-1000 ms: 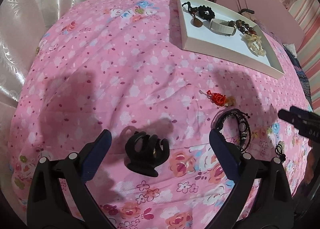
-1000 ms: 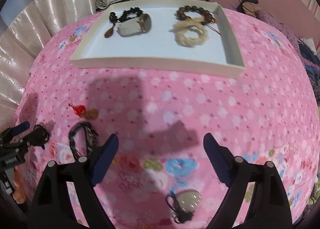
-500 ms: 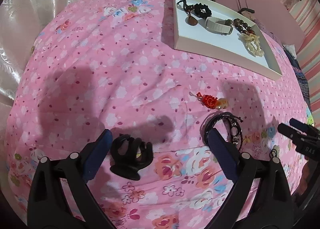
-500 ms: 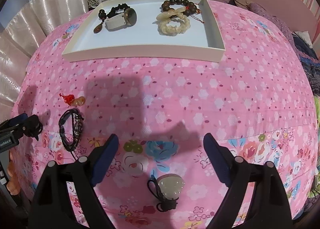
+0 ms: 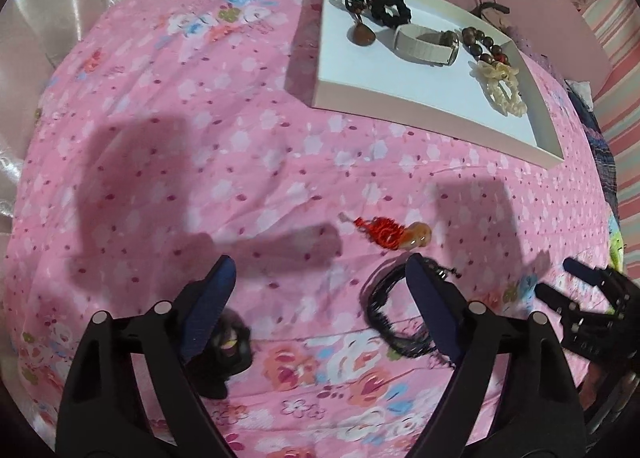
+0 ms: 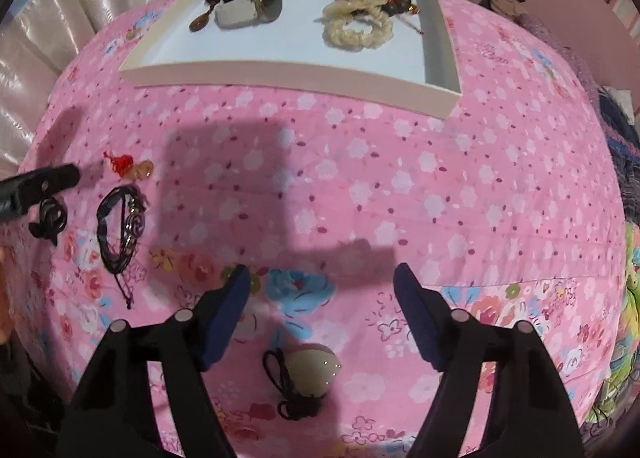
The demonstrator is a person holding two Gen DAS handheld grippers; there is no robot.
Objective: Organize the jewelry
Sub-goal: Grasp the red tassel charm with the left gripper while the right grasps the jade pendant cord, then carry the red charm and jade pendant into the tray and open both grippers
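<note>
In the left wrist view, the left hand-held gripper [image 5: 320,278] hangs over the pink flowered bedspread [image 5: 168,146] with its jaws apart; they have just been closing a little, with only cloth in the gap between the pads. A black hair claw [image 5: 224,354] lies at lower left, partly behind the left finger. A black cord bracelet [image 5: 390,318] lies just beside the right finger, and a red knot charm [image 5: 390,234] above it. The white tray [image 5: 424,110] at upper right holds a scrunchie, a watch and bead bracelets.

In the right wrist view, the right hand-held gripper [image 6: 320,286] is also released and grasps nothing; its jaws have just been closing. A pale stone pendant [image 6: 314,372] on a black cord lies on the bedspread at lower centre, between the fingers but untouched. The bracelet sits at the left edge.
</note>
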